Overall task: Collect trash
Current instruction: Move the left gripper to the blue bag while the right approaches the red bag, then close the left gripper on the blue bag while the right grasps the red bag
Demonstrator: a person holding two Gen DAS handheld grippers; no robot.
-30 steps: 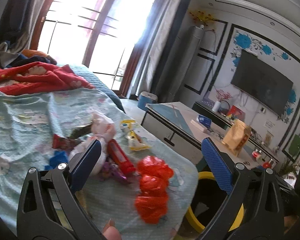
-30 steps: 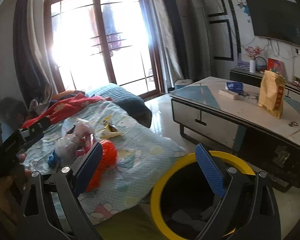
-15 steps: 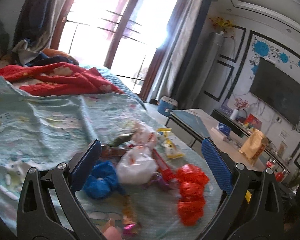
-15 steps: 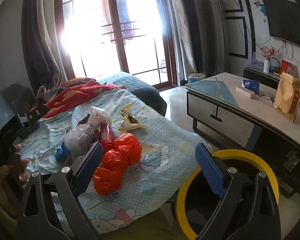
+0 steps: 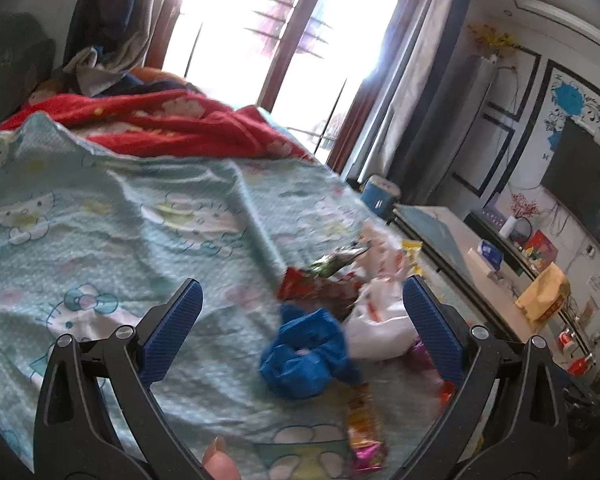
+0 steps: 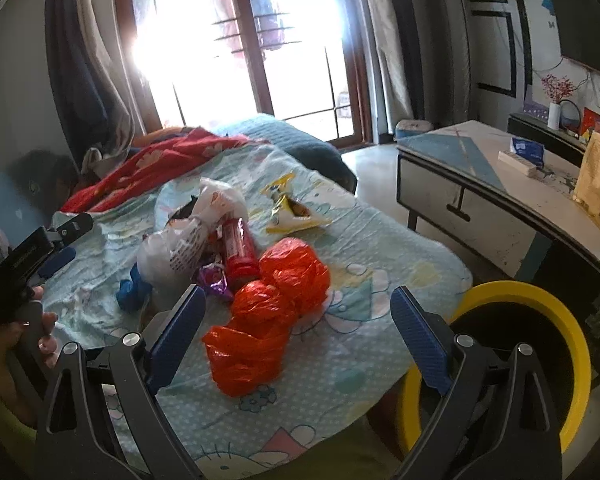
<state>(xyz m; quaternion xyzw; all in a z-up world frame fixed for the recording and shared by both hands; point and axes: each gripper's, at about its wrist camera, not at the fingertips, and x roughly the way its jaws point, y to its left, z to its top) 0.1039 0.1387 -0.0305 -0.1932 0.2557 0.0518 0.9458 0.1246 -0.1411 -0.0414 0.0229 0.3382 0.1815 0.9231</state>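
Note:
Trash lies in a heap on a light blue cartoon blanket (image 6: 356,296). An orange plastic bag (image 6: 268,320) lies nearest my open, empty right gripper (image 6: 298,336), just ahead of it. Behind it are a red tube wrapper (image 6: 238,246), a white plastic bag (image 6: 172,252), a purple wrapper (image 6: 214,282), a yellow wrapper (image 6: 288,212) and a blue bag (image 6: 134,290). My left gripper (image 5: 300,332) is open and empty; the blue bag (image 5: 306,354) and white bag (image 5: 380,320) lie between its fingers, with a gold wrapper (image 5: 364,424) below. A yellow-rimmed bin (image 6: 556,364) stands right of the bed.
A red blanket (image 5: 160,124) lies at the far end of the bed. A low table (image 6: 492,184) with a snack bag (image 6: 598,180) and boxes stands to the right. The left gripper and hand (image 6: 24,280) show at the right view's left edge.
My left gripper has swung left and down over the bed, so the blue and white bags now sit between its fingers. My right gripper has moved from the bin towards the orange bag.

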